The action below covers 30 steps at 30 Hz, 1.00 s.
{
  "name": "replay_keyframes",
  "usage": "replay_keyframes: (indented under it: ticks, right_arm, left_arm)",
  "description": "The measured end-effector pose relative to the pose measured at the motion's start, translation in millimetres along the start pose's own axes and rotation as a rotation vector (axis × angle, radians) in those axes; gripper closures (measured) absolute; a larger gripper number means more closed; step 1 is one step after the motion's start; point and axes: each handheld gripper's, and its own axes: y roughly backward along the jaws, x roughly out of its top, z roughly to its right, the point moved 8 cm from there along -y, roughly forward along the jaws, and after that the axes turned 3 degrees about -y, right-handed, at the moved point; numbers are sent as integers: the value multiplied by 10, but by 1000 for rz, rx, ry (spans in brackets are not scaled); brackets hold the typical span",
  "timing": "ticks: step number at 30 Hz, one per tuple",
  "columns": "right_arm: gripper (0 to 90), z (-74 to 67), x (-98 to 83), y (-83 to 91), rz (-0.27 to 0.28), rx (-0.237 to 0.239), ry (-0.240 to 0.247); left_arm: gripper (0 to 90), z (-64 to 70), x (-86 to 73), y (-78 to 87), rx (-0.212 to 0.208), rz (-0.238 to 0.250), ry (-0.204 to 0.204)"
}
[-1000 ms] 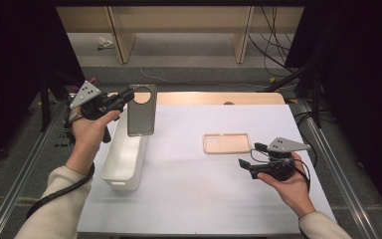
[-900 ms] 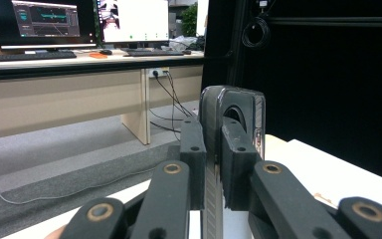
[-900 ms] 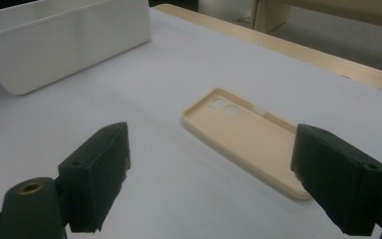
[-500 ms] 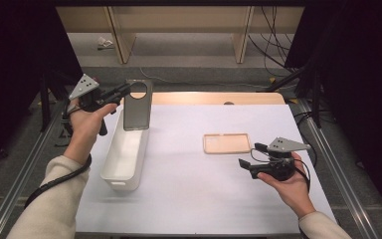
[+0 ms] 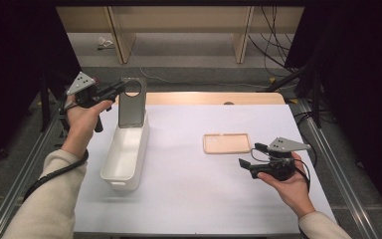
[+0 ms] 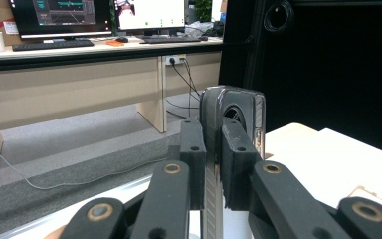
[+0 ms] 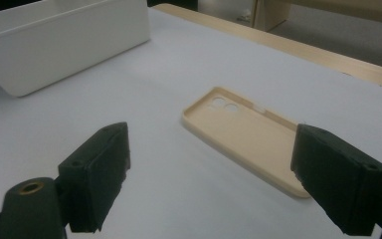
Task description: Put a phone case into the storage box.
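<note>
White-covered table (image 5: 189, 194). Left gripper (image 5: 110, 91) clamped tight on dark phone case (image 5: 131, 102), held upright above far end of white bin (image 5: 125, 157). Right gripper (image 5: 247, 163) wide open, empty, near beige case (image 5: 227, 143), right of bin.

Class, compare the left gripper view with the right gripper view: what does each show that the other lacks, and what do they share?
The left gripper view adds the left tool shut on an upright dark phone case, with monitors on a desk behind. The right gripper view adds the right tool, open, the whole beige phone case lying open side up, and a white bin. Shared: the white table top and, seemingly, a corner of the beige case.
</note>
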Motion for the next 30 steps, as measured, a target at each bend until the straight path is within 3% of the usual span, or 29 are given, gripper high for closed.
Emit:
replay_keyframes:
  ticks: [13,17,30]
  right_arm:
    - [165,7,-3,0,1,-2,-6]
    - [165,7,-2,-1,1,-1,-7]
    - [165,9,-2,-4,1,-3,-5]
  left_arm:
    - [816,-138,-87,-93,24,-26,6]
    - [816,-171,-103,-130,31,-30,-10]
    - [816,-250,-220,-242,38,-52,5]
